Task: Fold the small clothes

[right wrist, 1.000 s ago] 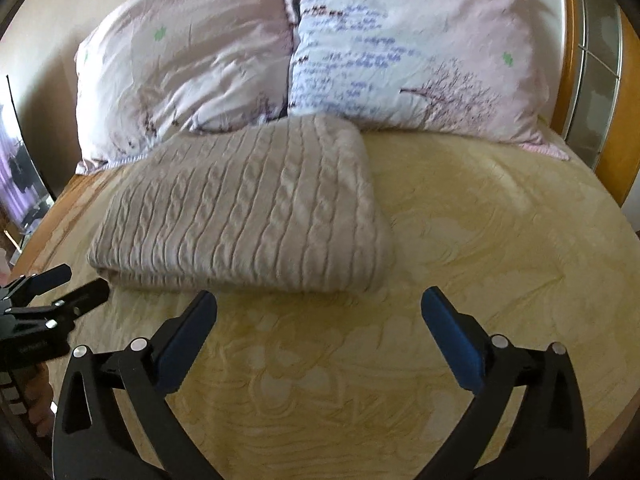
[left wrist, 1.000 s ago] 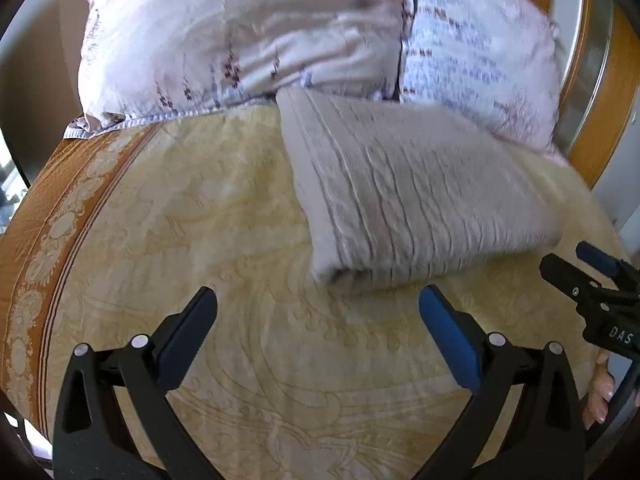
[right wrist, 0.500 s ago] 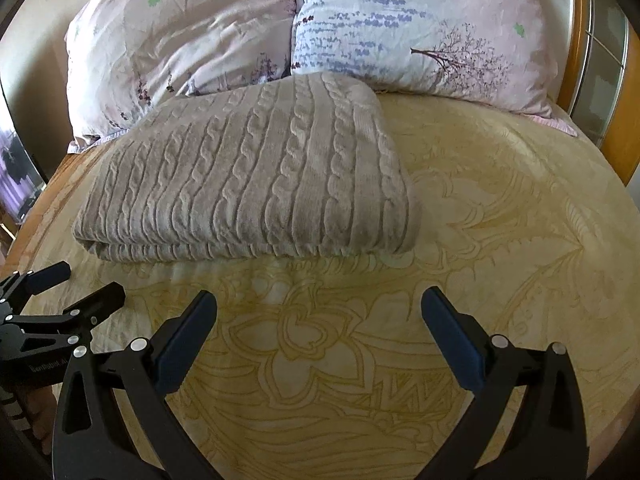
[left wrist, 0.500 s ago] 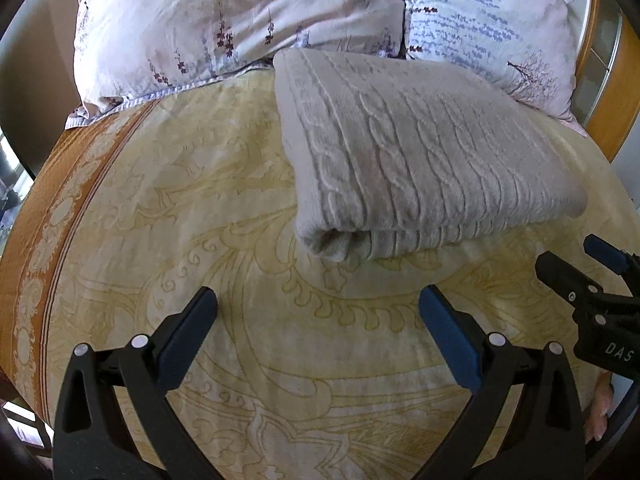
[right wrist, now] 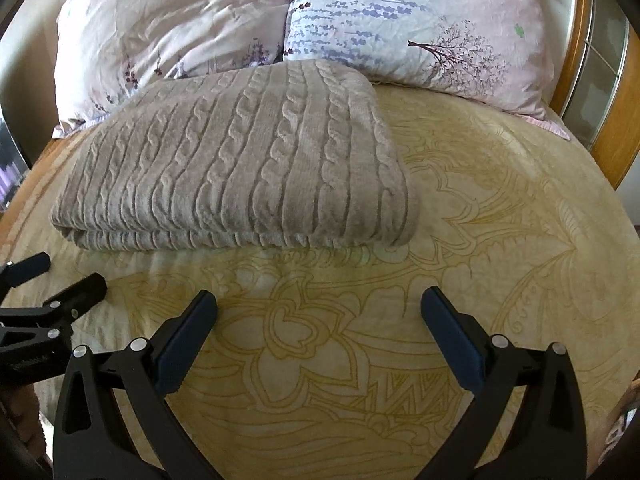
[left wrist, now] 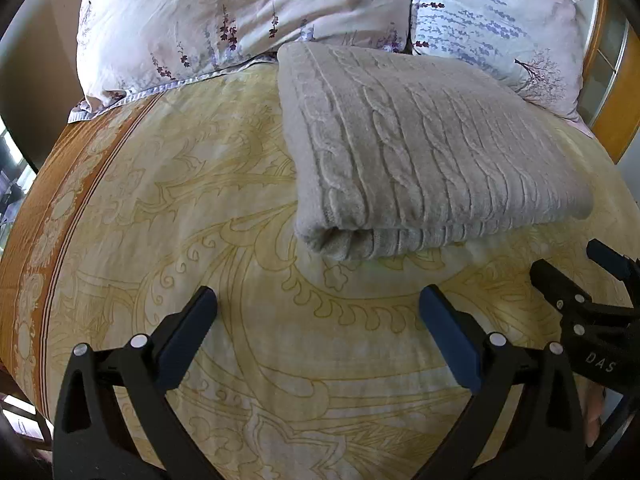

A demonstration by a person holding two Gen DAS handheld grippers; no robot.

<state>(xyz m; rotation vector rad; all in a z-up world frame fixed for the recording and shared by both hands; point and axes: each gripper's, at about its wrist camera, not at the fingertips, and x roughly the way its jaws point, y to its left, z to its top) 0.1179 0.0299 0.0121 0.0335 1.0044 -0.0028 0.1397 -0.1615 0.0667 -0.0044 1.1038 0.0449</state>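
A folded cable-knit garment point(left wrist: 432, 152), pale beige-grey, lies on the bed with its far edge up against the two floral pillows: the pink pillow point(left wrist: 240, 16) on the left and the lavender-printed pillow point(left wrist: 500, 16) on the right. It sits flat on the yellow bedspread point(left wrist: 168, 216), which carries a pattern of scrolls and flowers and an orange border band along its left side. The near edge of the garment shows its stacked layers, rounded at the left corner where the fold turns over. The left gripper point(left wrist: 318, 320) hangs over the bedspread just short of that near edge, its two blue-padded fingers spread wide apart with nothing between them, and it touches no cloth. The right gripper point(right wrist: 320, 320) is beside it, likewise held with its fingers wide apart and empty, pointing at the bare spread in front of the garment's right half. Each one shows at the margin of the other's view, so they stand close together, side by side. A wooden headboard frame point(right wrist: 608, 120) curves behind the pillows at the right. From the right gripper's view the garment's ribbed cables run from the pillows toward the near edge.
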